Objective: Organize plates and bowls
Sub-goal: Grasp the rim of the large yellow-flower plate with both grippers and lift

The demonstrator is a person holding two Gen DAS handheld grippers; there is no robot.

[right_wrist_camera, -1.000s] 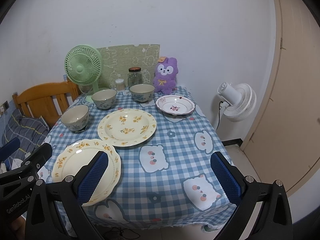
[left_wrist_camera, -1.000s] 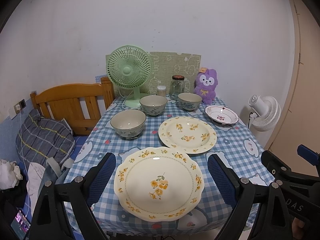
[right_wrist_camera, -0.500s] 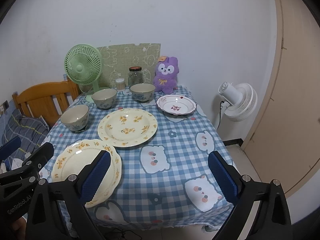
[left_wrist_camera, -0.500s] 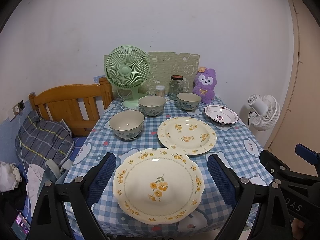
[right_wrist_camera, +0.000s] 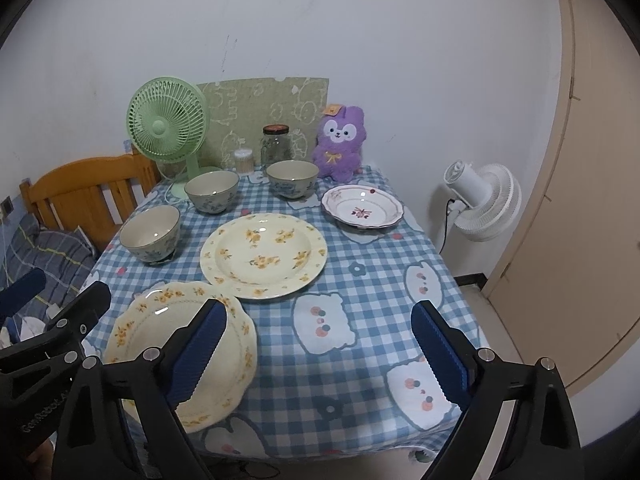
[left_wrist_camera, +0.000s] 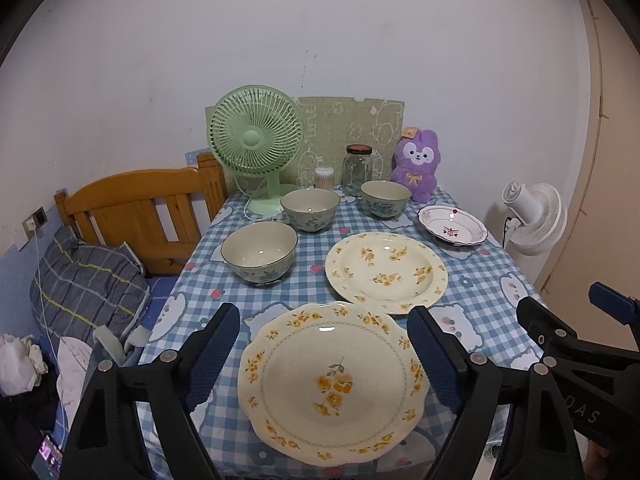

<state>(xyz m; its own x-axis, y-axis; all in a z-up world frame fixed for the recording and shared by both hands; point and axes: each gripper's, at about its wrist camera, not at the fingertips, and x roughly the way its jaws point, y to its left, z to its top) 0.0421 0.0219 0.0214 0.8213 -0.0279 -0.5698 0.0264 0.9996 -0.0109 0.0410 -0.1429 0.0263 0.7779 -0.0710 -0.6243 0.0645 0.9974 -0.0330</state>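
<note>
Between the blue pads of the left gripper (left_wrist_camera: 323, 354) lies the nearest plate (left_wrist_camera: 334, 380), scalloped and strewn with yellow flowers, at the near edge of the table (left_wrist_camera: 472, 276). The jaws stand wide to either side of it without touching and are closing; nothing is clamped. That framing suggests this plate is the first thing to be picked up, probably to go on or under the other plates. The right gripper (right_wrist_camera: 320, 354) hangs further right over bare checked cloth, its jaws also apart and closing with nothing between them; its left pad overlaps the scalloped plate only in the picture. It looks to be waiting its turn.

Just beyond the near plate sits a round deep plate (left_wrist_camera: 386, 272) with the same yellow flowers, close to it but apart. At the far right is a small white plate (left_wrist_camera: 453, 226) with a red pattern. Three bowls are spread singly: one at the left (left_wrist_camera: 259, 254), two further back (left_wrist_camera: 310, 210) (left_wrist_camera: 385, 199), none stacked, so the sorting appears hardly begun.

Both grippers point forward and downward at the table from its near edge, side by side and level, with no visible roll. Along the far edge stand a green fan (left_wrist_camera: 256, 140), a glass jar (left_wrist_camera: 357, 170) and a purple plush rabbit (left_wrist_camera: 416, 164), clear of the dishes.
</note>
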